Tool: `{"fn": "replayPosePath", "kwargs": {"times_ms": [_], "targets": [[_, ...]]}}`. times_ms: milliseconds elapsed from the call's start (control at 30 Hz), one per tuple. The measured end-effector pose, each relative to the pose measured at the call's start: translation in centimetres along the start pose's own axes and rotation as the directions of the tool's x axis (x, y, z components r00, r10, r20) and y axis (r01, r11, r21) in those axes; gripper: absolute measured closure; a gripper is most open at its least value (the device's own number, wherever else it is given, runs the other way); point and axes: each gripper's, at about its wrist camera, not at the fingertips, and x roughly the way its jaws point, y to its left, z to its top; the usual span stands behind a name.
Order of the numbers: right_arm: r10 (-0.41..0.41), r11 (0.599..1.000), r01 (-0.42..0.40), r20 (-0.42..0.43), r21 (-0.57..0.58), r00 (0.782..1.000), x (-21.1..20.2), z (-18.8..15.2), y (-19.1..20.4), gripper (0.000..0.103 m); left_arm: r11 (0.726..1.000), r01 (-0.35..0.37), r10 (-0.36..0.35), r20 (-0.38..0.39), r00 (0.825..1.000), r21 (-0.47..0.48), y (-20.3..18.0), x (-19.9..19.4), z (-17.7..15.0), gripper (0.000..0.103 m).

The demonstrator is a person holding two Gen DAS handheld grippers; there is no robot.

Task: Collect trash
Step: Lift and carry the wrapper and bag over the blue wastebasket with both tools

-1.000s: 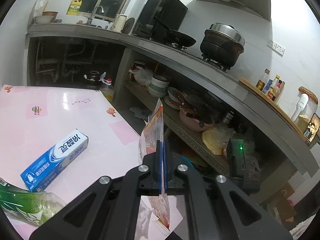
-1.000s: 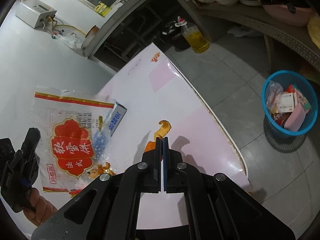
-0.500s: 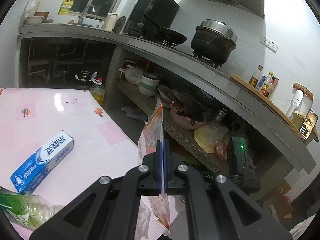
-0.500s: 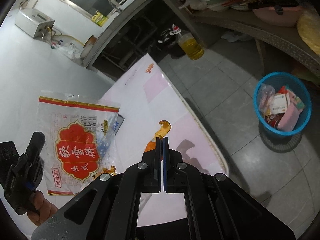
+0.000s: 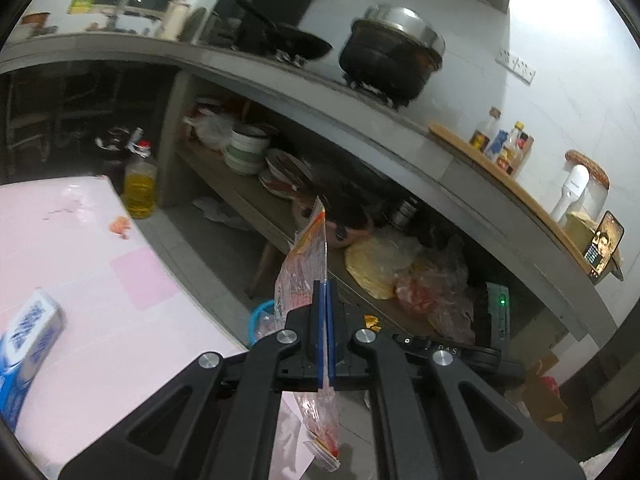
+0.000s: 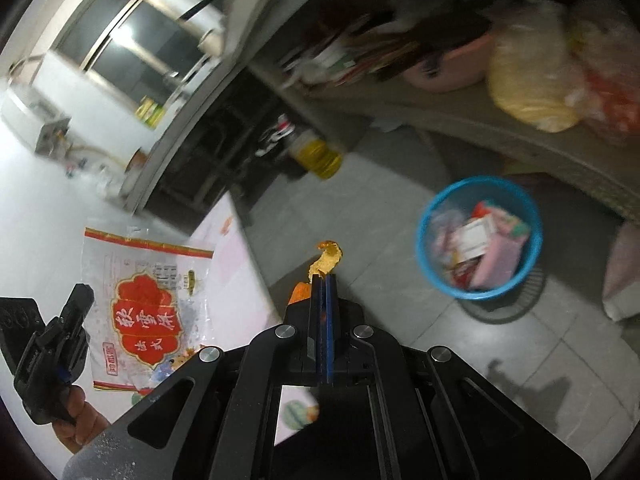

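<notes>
My left gripper (image 5: 324, 300) is shut on a clear plastic snack bag with red print (image 5: 308, 264), held edge-on in the air past the table edge. The same bag (image 6: 148, 304) and the left gripper (image 6: 72, 320) show at the left of the right wrist view. My right gripper (image 6: 322, 280) is shut on an orange peel (image 6: 328, 258), held above the floor beside the table edge. A blue trash basket (image 6: 478, 236) with wrappers inside stands on the floor to the right; its rim (image 5: 256, 316) shows behind the left gripper.
A pink table (image 5: 80, 280) carries a blue toothpaste box (image 5: 28, 340). A yellow oil bottle (image 5: 138, 192) stands on the tiled floor. A low shelf (image 5: 248, 200) with bowls and bags runs under the counter with a black pot (image 5: 388, 60).
Both grippers have moved right, off the table and toward the blue basket, each still holding its item. The basket now looms larger in the right wrist view.
</notes>
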Motion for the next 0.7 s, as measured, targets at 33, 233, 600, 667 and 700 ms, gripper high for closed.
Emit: {"fn": "replayPosePath", "kwargs": {"times_ms": [33,233,600,667,700], "targets": [[-0.015,1.000,0.015,0.006,0.015,1.000,0.0,0.1,-0.8,0.103,1.000,0.006,-0.006,-0.018,1.000,0.004,-0.3,1.1,0.2,0.102],[-0.076,0.994,0.076,0.000,0.082,0.997,0.8,0.0,-5.2,0.103,0.998,-0.013,0.024,-0.156,0.987,0.069,-2.1,9.4,0.6,0.102],[-0.113,0.965,0.124,-0.063,0.229,0.992,3.1,-0.7,-12.7,0.103,0.983,-0.073,0.150,-0.518,0.842,0.166,-2.4,29.9,-0.9,0.102],[-0.114,0.958,0.130,-0.075,0.255,0.991,3.5,-0.8,-13.9,0.103,0.979,-0.077,0.173,-0.555,0.814,0.191,-2.6,33.1,-1.3,0.102],[-0.116,0.954,0.134,-0.081,0.266,0.990,3.6,-0.9,-14.4,0.103,0.977,-0.078,0.180,-0.565,0.805,0.200,-2.6,34.1,-1.7,0.102]]}}
